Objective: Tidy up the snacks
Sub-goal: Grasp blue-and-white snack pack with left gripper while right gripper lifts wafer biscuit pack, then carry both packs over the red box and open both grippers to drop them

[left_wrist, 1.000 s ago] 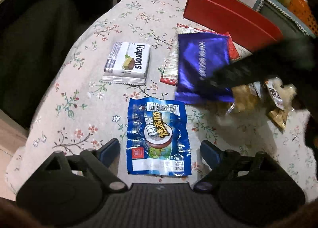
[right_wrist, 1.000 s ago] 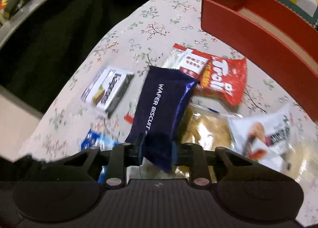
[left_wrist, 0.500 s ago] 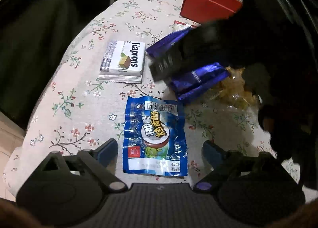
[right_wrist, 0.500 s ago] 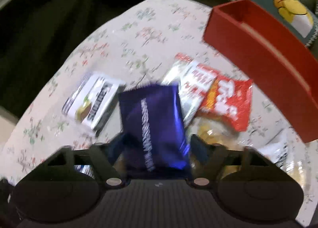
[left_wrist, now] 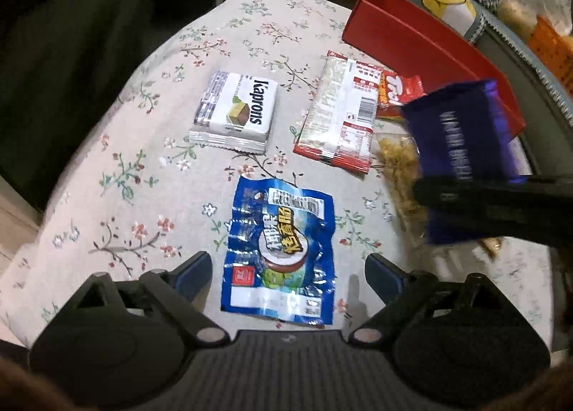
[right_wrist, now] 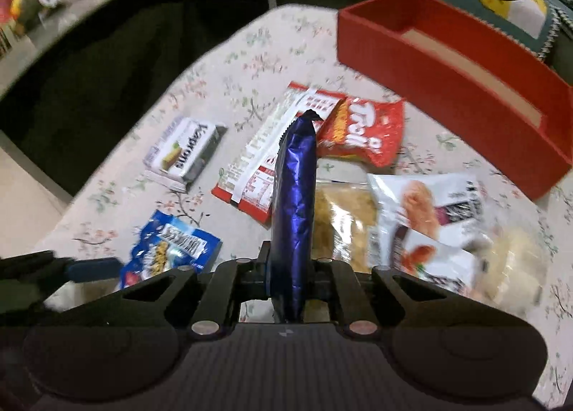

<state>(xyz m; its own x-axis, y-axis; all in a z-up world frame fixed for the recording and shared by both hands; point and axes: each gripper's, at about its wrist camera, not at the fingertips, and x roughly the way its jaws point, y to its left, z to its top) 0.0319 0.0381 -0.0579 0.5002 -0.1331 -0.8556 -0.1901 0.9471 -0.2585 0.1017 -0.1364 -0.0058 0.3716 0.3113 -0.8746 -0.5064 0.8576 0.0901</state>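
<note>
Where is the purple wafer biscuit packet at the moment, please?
The purple wafer packet is lifted off the table, clamped in the right gripper, above the red-and-white packet and short of the red box.

Your left gripper [left_wrist: 288, 269]: matte black body, ribbed centre panel with small pale mark at top edge. Two angular black linkage arms, triangular cut-outs, one silver pivot screw each side. Fingers [left_wrist: 193, 273] tipped with blue pads. Rounded black housings at both lower corners.

Your right gripper [right_wrist: 290, 267]: same black build, ribbed panel, small pale logo. Silver screws at lower pivots, smaller ones on upper links. Triangular cut-outs in arms. Blue pad edge partly visible at inner finger face.
</note>
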